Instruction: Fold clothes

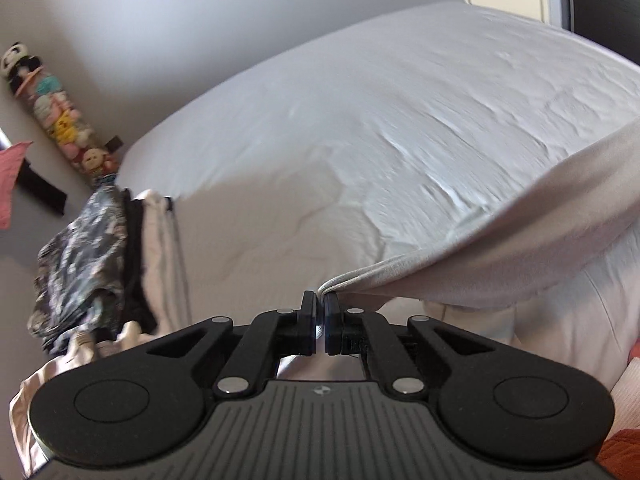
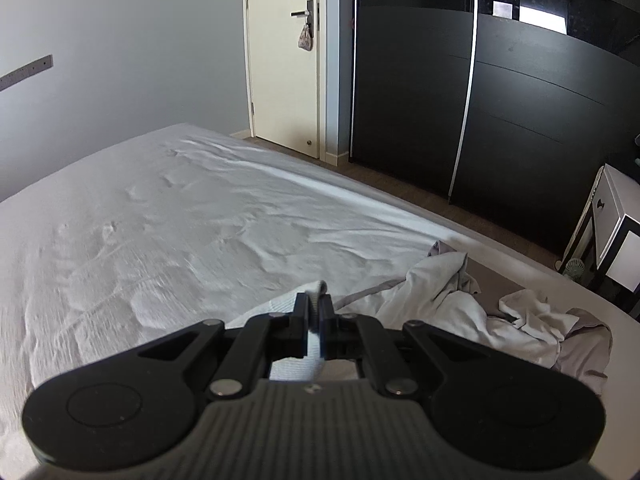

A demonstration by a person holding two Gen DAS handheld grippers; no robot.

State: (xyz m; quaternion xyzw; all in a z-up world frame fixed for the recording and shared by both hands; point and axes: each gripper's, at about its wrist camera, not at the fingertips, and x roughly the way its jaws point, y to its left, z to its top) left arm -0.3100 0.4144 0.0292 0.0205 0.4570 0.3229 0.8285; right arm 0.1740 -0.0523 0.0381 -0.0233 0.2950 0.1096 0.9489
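The pale garment (image 1: 500, 232) hangs from thin pinches only, so a quick pull apart could slip an edge free, and its sagging middle could drag on the bed (image 1: 360, 120) and crease. The left tongs (image 1: 320, 320) are pressed together on a hem corner, cloth stretching off to the right above the sheet. The right tongs (image 2: 316, 320) nip another white fold right at their tips, with rumpled clothes (image 2: 480, 312) lying just beyond

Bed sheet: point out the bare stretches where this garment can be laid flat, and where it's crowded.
The white bed sheet is bare across its wide middle, from the wall side to the edge facing the door. Crowded: the crumpled clothes at the near right corner, and the stacked garments at the bed's left edge. Both grippers pinch the pale garment.
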